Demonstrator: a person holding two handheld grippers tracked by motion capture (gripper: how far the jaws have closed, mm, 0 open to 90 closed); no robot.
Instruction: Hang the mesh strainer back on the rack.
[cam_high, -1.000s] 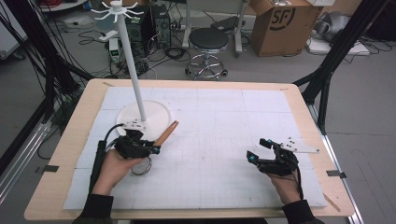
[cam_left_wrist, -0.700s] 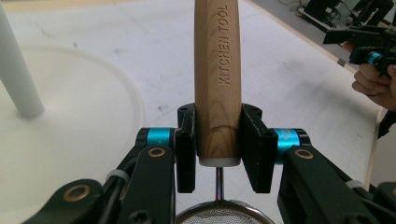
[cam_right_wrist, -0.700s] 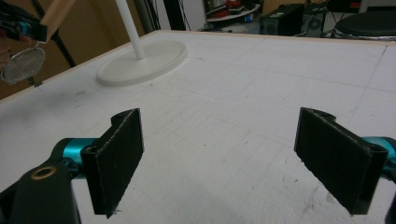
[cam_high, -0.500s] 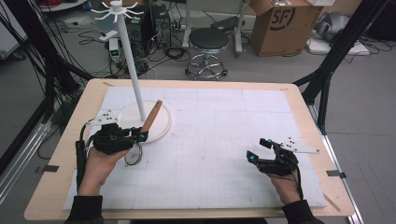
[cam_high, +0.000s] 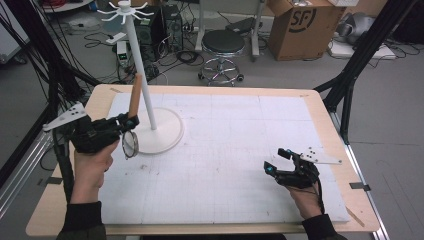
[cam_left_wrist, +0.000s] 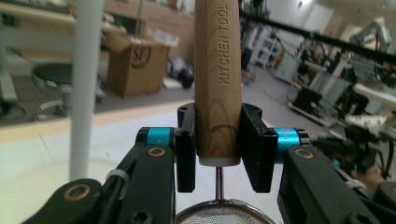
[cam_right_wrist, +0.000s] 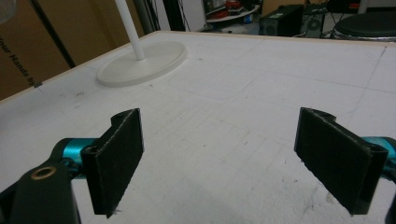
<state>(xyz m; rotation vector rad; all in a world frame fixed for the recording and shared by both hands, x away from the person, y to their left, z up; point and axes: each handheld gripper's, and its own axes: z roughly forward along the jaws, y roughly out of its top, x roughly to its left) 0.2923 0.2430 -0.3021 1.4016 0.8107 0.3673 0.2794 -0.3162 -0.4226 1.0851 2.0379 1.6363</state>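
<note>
The strainer (cam_high: 131, 131) is now held upright by its wooden handle (cam_left_wrist: 218, 79) in the left tongs (cam_high: 122, 125), lifted off the worktop (cam_high: 225, 150) beside the stand (cam_high: 145, 80); hanging seems intended. The right tongs (cam_high: 276, 161) are kept wide open, resting empty.

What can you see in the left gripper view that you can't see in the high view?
The left gripper view gives the words KITCHEN TOOL carved into the wooden handle and the left gripper squeezing it from both sides. The high view gives the stand's hooked top, the right gripper open over the mat, and both hands. Both share the strainer's handle pointing up, its mesh bowl hanging below, the white pole and the cardboard box.
</note>
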